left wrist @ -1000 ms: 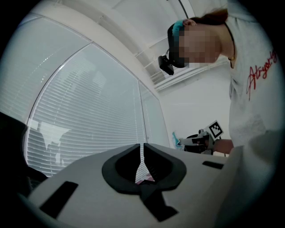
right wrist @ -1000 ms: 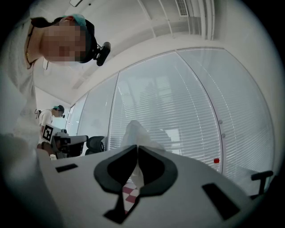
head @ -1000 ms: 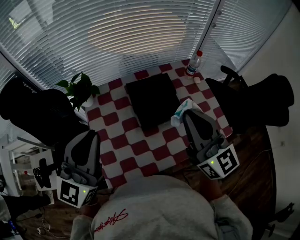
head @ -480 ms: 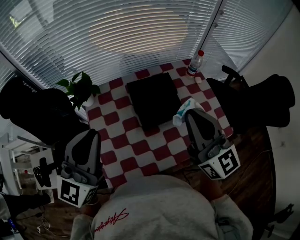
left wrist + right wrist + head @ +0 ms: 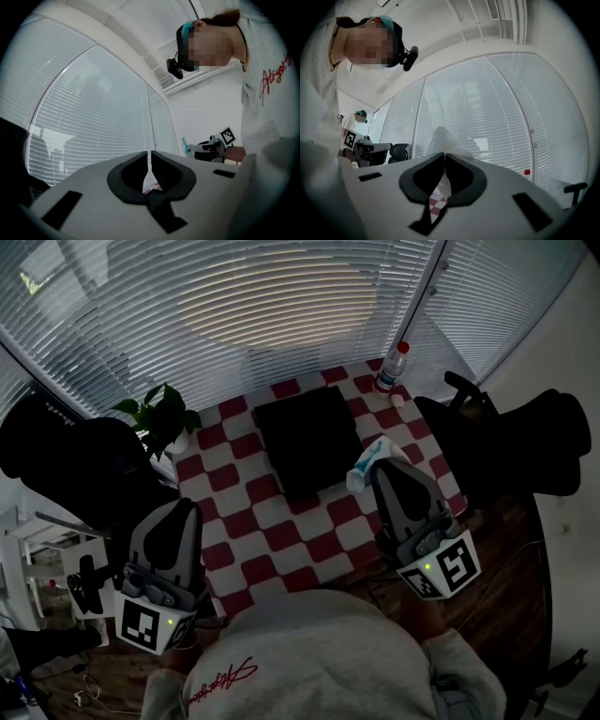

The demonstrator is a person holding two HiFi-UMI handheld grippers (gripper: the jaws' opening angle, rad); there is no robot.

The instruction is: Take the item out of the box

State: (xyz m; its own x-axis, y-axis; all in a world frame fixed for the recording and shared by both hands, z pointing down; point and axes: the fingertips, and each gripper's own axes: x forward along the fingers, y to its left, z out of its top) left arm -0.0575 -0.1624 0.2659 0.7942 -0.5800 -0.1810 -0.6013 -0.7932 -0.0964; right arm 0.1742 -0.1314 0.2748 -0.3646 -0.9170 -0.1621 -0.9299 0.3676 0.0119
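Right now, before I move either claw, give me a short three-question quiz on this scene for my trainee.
1. True or false: the right claw is shut on a white and teal soft packet.
2. Where is the black rectangular box? A: about the middle of the red and white checked table. B: on the floor. C: on a chair.
3. Fill in: seen from the head view, the clear plastic bottle with a red cap stands at the table's far ____ corner.
Key: 1 true; 2 A; 3 right.
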